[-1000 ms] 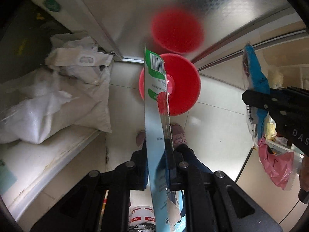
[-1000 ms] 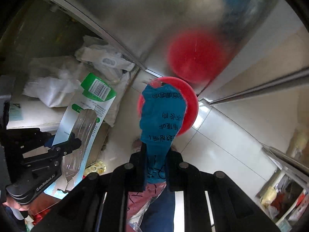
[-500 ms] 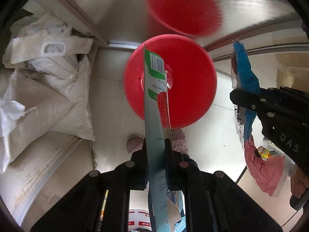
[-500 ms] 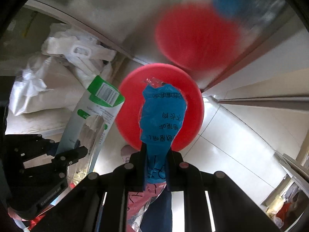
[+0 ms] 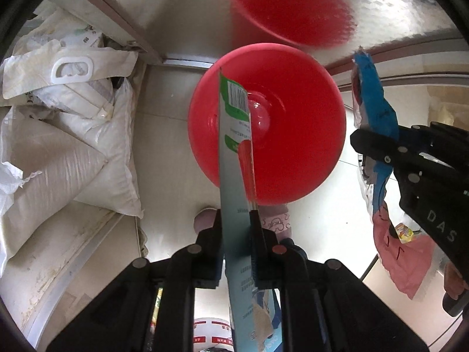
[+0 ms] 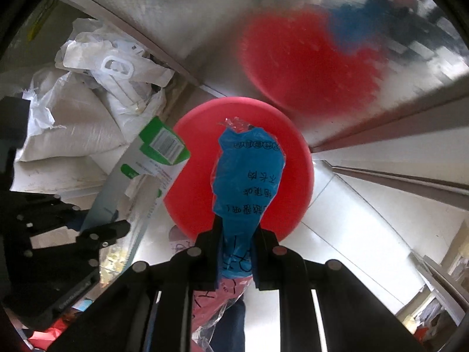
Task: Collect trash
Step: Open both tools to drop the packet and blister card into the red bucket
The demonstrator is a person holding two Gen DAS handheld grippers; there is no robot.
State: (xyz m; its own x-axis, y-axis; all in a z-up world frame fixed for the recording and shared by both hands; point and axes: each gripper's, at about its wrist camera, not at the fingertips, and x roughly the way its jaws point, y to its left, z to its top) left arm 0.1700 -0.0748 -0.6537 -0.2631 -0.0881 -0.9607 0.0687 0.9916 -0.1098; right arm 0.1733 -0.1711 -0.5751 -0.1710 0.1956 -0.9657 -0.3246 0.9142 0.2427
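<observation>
Left wrist view: the left claw (image 5: 236, 228) at lower centre is clamped on a flat green-and-white package (image 5: 234, 152) that stands on edge over the red basin (image 5: 293, 135) on the floor (image 5: 164, 152)
Left wrist view, right edge: the right claw (image 5: 378, 149) pinches a blue wrapper (image 5: 373, 99)
Left wrist view, left side: white sacks (image 5: 58, 135)
Right wrist view: the right claw (image 6: 236, 234) is closed on the blue wrapper (image 6: 249, 176), in front of the red basin (image 6: 296, 182) at centre frame
Right wrist view, lower left: the left claw (image 6: 108, 231) holds the green-and-white package (image 6: 140, 176), whose top corner overlaps the basin's left rim

Glossy red plastic basin (image 5: 293, 135), printed card-and-clear-plastic blister pack (image 5: 234, 158), crinkly blue plastic wrapper (image 6: 249, 176), coarse woven white sacks (image 5: 58, 146), brushed metal panel (image 5: 181, 8).
</observation>
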